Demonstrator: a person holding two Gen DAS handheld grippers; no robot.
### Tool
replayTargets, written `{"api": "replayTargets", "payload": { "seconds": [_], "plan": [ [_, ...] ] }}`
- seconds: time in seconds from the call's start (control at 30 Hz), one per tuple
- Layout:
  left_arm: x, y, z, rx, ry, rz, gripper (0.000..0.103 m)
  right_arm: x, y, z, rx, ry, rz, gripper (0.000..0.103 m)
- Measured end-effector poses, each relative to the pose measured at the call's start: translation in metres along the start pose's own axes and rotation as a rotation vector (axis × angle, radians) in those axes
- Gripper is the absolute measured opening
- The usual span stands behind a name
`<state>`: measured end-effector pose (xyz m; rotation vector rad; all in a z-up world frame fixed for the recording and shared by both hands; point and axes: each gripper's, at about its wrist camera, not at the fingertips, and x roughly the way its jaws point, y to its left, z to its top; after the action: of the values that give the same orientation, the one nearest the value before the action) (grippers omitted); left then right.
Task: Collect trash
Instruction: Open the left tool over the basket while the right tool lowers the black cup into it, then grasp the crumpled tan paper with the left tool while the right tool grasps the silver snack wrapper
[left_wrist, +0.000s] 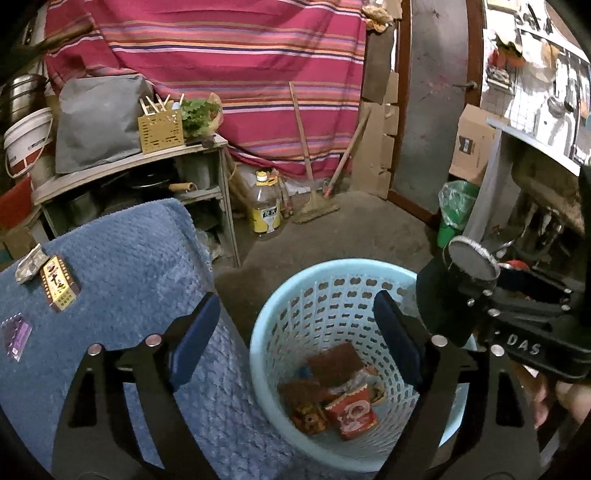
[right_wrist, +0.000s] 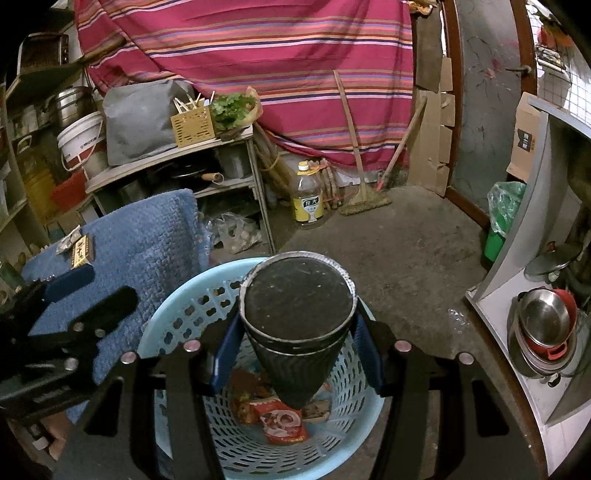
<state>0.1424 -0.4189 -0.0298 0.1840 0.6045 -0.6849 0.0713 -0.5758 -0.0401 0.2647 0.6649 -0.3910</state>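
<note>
A light blue plastic basket (left_wrist: 332, 280) (right_wrist: 184, 317) stands on the floor and holds several snack wrappers (left_wrist: 351, 410) (right_wrist: 282, 421). My right gripper (right_wrist: 297, 343) is shut on a black paper cup (right_wrist: 297, 302), bottom end toward the camera, held over the basket; the cup also shows in the left wrist view (left_wrist: 458, 288). My left gripper (left_wrist: 295, 343) is open and empty above the basket's left rim. A yellow-brown box (left_wrist: 59, 284) (right_wrist: 82, 251), a crumpled silver wrapper (left_wrist: 31, 263) and a purple packet (left_wrist: 16, 334) lie on the blue blanket (left_wrist: 129, 277).
A wooden shelf (left_wrist: 129, 166) with a grey bag and pots stands behind the blanket. An oil bottle (left_wrist: 264, 206), brooms (left_wrist: 314, 199), a green lined bin (left_wrist: 456, 210) and a counter with pans (right_wrist: 543, 328) ring the concrete floor.
</note>
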Motion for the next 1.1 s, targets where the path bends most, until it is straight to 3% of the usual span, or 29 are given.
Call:
{"api": "replayTargets", "payload": {
  "seconds": [0.17, 0.37, 0.47, 0.67, 0.77, 1.1],
  "plan": [
    [-0.026, 0.026, 0.003, -0.013, -0.057, 0.067, 0.095, 0.006, 0.010, 0.000, -0.001, 0.010, 0.006, 0.056],
    [-0.065, 0.080, 0.001, -0.054, -0.104, 0.159, 0.097, 0.016, 0.029, -0.005, -0.005, 0.015, -0.005, 0.057],
    [-0.080, 0.105, -0.004, -0.057, -0.116, 0.222, 0.097, 0.018, 0.038, -0.009, -0.009, 0.006, -0.035, 0.078],
    [-0.111, 0.174, -0.024, -0.132, -0.122, 0.326, 0.097, 0.018, 0.059, -0.011, -0.012, 0.006, -0.056, 0.080],
    [-0.123, 0.209, -0.034, -0.181, -0.117, 0.371, 0.097, 0.011, 0.086, -0.009, -0.044, -0.032, -0.042, 0.087],
    [-0.152, 0.316, -0.064, -0.268, -0.090, 0.554, 0.097, -0.003, 0.205, 0.011, -0.153, -0.156, 0.101, 0.089]
  ]
}}
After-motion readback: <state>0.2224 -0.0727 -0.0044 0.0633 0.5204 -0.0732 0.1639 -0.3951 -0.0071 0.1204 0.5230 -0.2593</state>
